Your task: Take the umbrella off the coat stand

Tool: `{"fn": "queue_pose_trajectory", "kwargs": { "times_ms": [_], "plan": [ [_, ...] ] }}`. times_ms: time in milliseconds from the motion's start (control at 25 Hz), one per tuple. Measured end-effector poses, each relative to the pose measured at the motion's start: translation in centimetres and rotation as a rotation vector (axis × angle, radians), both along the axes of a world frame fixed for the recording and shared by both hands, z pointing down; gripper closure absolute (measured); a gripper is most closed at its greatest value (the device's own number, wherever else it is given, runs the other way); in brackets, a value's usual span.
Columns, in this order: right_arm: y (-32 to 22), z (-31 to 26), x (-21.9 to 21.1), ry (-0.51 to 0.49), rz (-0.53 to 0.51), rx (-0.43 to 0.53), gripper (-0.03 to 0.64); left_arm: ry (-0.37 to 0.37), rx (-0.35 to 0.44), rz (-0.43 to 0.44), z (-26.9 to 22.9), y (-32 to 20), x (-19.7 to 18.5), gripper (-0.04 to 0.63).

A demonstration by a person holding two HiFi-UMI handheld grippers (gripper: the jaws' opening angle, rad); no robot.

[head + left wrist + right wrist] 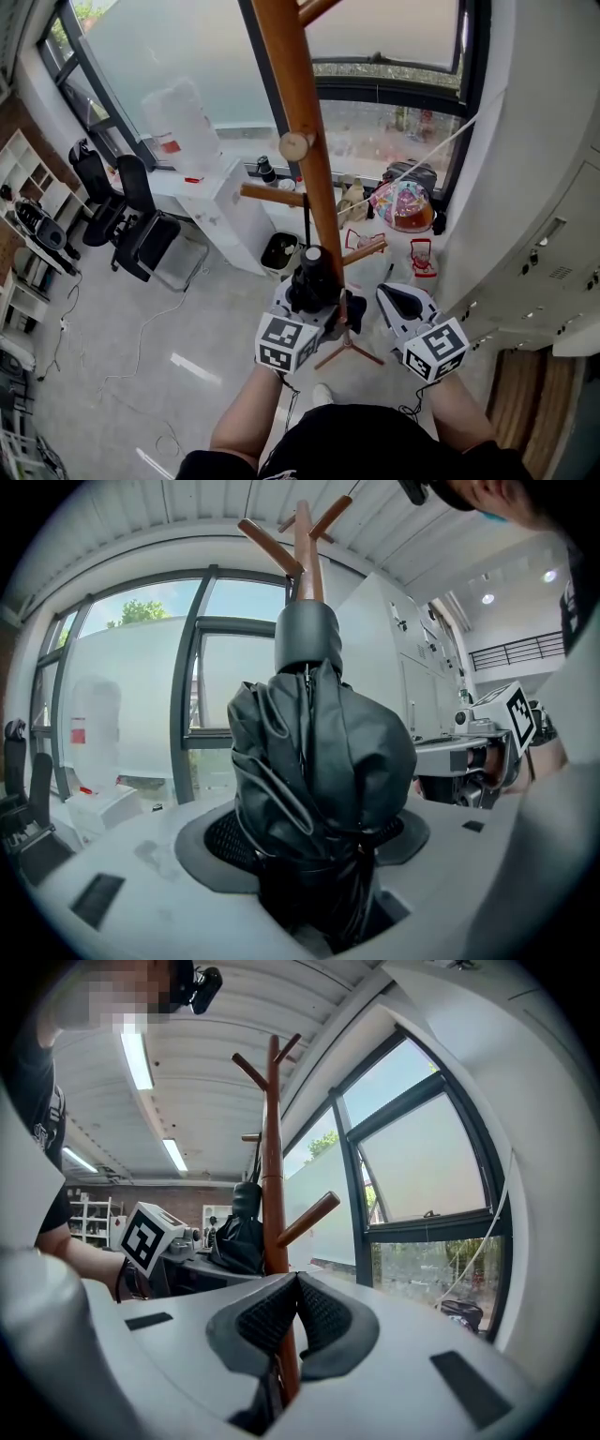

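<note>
The left gripper (309, 305) clamps the folded umbrella (319, 761) beside the coat stand (298, 112), the right gripper (400, 302) is closed on nothing; best lift upward, easing its strap (305, 220) off the peg (272, 195).

Pale floor (103, 309) bearing coat stand (298, 112), office chairs (141, 230), loose cables (141, 342)

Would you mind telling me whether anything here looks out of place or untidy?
Only minor things: the umbrella, held in the jaws of the left gripper, is loosely bunched rather than rolled tight, and loose cables trail across the floor by the office chairs. The coat stand looks intact.
</note>
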State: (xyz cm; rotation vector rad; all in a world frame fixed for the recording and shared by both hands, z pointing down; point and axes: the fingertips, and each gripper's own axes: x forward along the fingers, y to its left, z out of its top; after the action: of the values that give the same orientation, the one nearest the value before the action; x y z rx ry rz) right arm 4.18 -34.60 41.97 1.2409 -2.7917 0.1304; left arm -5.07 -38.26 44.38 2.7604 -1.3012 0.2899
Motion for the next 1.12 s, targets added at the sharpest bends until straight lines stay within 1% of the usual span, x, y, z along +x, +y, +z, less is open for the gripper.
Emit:
{"fn": "queue_pose_trajectory", "kwargs": {
  "times_ms": [120,280,440,720,1000,1120],
  "plan": [
    [-0.2,0.1,0.1,0.0,0.006,-0.002,0.563,0.009,-0.002,0.012,0.0,0.0,0.0,0.307],
    [-0.4,0.2,-0.1,0.002,0.001,-0.004,0.563,0.003,0.001,0.024,-0.1,0.1,0.0,0.33],
    [-0.5,0.3,-0.2,0.001,-0.008,-0.01,0.563,0.013,-0.003,0.026,-0.6,0.2,0.0,0.342],
    [-0.3,0.2,-0.3,0.004,-0.017,-0.01,0.563,0.005,0.024,0.016,-2.0,0.3,-0.1,0.35],
    [-0.1,-0.1,-0.2,0.006,-0.016,-0.002,0.563,0.023,0.038,0.012,-3.5,0.3,-0.4,0.353],
    [0.0,-0.1,-0.3,0.005,-0.016,-0.001,0.563,0.041,0.037,0.008,-4.2,0.2,-0.7,0.354]
  ]
}}
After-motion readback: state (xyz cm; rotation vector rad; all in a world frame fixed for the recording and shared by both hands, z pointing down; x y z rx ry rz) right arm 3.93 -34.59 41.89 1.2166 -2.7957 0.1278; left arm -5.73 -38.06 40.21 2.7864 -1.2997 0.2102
